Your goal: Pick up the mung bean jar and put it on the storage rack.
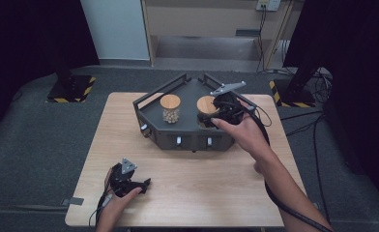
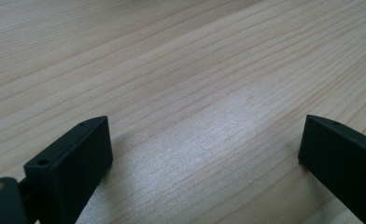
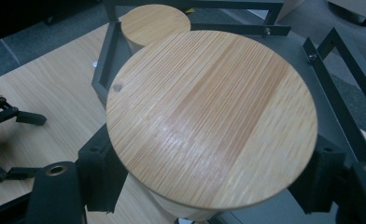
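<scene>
we see the right gripper (image 3: 209, 186) with jaws clamped on the wooden-lidded jar (image 3: 211, 116) at the tray's (image 1: 151, 99) right side; the left gripper (image 1: 129, 181) rests at the desk's (image 1: 202, 183) near-left corner, jaws apart.

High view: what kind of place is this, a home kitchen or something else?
Probably a lab or recording room, not a kitchen. A bare wooden table stands on grey carpet, black stands with hazard-striped bases flank it, and cables run across the floor to a wall socket.
</scene>
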`<state>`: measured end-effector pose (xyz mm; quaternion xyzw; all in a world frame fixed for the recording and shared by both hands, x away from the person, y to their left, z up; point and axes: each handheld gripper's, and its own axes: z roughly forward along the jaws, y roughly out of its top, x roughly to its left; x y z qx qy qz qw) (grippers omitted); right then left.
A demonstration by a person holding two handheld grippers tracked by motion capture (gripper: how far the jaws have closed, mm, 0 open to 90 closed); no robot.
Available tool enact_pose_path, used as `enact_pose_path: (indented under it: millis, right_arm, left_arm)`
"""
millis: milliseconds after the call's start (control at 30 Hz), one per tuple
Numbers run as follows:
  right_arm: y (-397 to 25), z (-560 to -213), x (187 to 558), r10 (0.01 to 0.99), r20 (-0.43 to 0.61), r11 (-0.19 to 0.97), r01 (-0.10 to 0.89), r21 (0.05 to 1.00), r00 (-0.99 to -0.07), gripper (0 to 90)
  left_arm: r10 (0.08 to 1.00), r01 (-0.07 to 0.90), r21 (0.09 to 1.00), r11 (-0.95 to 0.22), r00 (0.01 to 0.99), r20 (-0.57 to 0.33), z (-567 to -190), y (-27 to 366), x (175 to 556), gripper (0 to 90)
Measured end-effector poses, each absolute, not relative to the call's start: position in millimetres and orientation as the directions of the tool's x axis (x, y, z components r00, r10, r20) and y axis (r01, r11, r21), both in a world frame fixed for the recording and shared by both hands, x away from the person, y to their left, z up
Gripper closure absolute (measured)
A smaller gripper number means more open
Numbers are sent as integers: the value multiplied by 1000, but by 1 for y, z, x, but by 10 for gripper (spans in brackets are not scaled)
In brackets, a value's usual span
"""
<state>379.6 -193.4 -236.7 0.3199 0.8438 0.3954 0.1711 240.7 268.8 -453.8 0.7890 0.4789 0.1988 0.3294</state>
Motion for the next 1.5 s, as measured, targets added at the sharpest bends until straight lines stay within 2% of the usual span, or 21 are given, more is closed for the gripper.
enact_pose_path:
  millis: [1500]
  right_arm:
    - [-171, -259, 416, 695, -28, 488, 443, 752, -718, 256]
  left_arm:
    - [887, 624, 712, -322, 461, -3, -454, 269, 241, 16]
